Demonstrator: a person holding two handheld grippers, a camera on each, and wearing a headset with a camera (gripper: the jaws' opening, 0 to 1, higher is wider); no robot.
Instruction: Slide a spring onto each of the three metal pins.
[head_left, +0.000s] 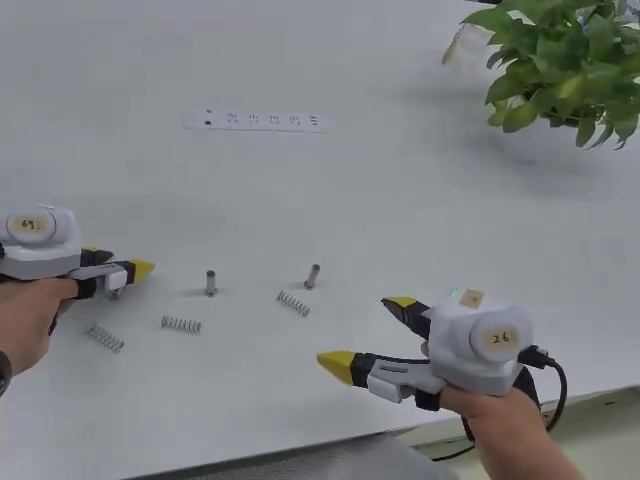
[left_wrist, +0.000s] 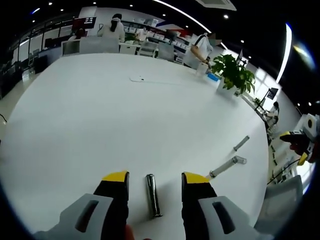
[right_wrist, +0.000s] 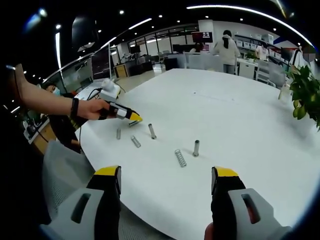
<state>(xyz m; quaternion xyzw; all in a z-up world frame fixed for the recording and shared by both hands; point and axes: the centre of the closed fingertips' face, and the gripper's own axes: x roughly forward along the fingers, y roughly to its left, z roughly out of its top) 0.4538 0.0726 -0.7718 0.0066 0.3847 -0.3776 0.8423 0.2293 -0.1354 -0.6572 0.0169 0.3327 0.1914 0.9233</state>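
Three metal pins stand upright on the white counter (head_left: 400, 200), none with a spring on it. In the head view the middle pin (head_left: 211, 283) stands left of centre, the right pin (head_left: 312, 276) well apart at its 3 o'clock, and the left pin (left_wrist: 153, 195) at its 9 o'clock, under the tip of the left gripper (left_wrist: 156, 176). That gripper's fingers (left_wrist: 116, 179) are parted, one on either side of the left pin with a gap on each side, gripping nothing. Three springs lie flat on the counter: the left spring (head_left: 104, 337) at 7 o'clock from the middle pin, the middle spring (head_left: 181, 324) at its 7 o'clock but closer, and the right spring (head_left: 293, 303) at 7 o'clock just beside the right pin. The right gripper (head_left: 368, 334) hovers at 5 o'clock from the right pin, fingers spread wide and empty. A power strip (head_left: 255, 120) lies at 12 o'clock, a potted plant (head_left: 560, 60) at 2 o'clock.
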